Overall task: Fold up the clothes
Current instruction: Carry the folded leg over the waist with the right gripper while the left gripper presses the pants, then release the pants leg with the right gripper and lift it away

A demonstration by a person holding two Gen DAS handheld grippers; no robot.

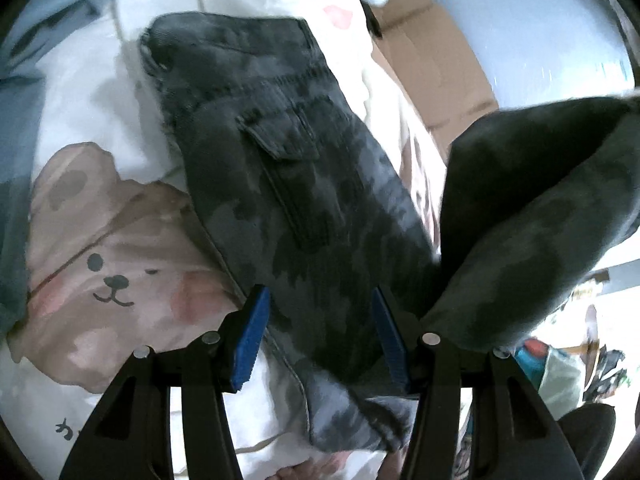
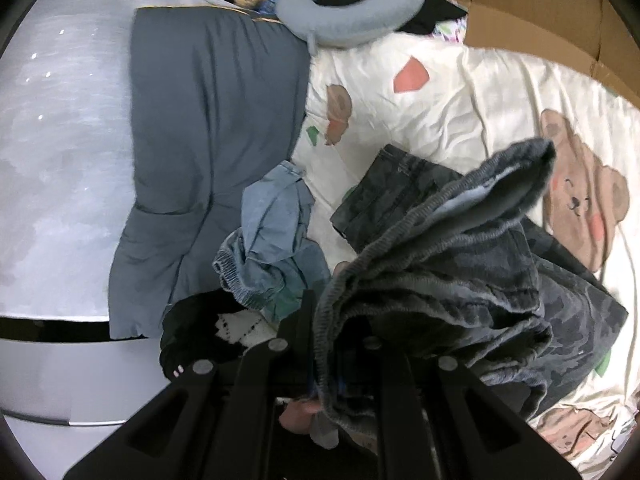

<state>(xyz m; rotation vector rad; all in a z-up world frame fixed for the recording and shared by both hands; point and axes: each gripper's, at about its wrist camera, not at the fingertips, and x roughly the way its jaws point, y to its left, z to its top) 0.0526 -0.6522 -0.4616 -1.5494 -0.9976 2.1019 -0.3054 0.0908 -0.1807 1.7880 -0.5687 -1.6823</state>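
Note:
Dark grey camouflage trousers (image 1: 288, 184) lie on a white bear-print sheet (image 1: 104, 240), pocket side up. My left gripper (image 1: 320, 336) is open just above the trousers' near end, its blue pads (image 1: 252, 336) apart on either side of the cloth. A lifted part of the trousers (image 1: 536, 216) hangs at the right. In the right wrist view my right gripper (image 2: 336, 344) is shut on the trousers' elastic waistband (image 2: 432, 264) and holds it up above the sheet (image 2: 460, 92). Its fingertips are hidden by the cloth.
A crumpled light blue garment (image 2: 276, 236) and a black and white item (image 2: 216, 332) lie left of the trousers. A grey-blue quilt (image 2: 208, 128) lies beyond, with a blue neck pillow (image 2: 352, 8) and a cardboard box (image 2: 532, 12) at the far end.

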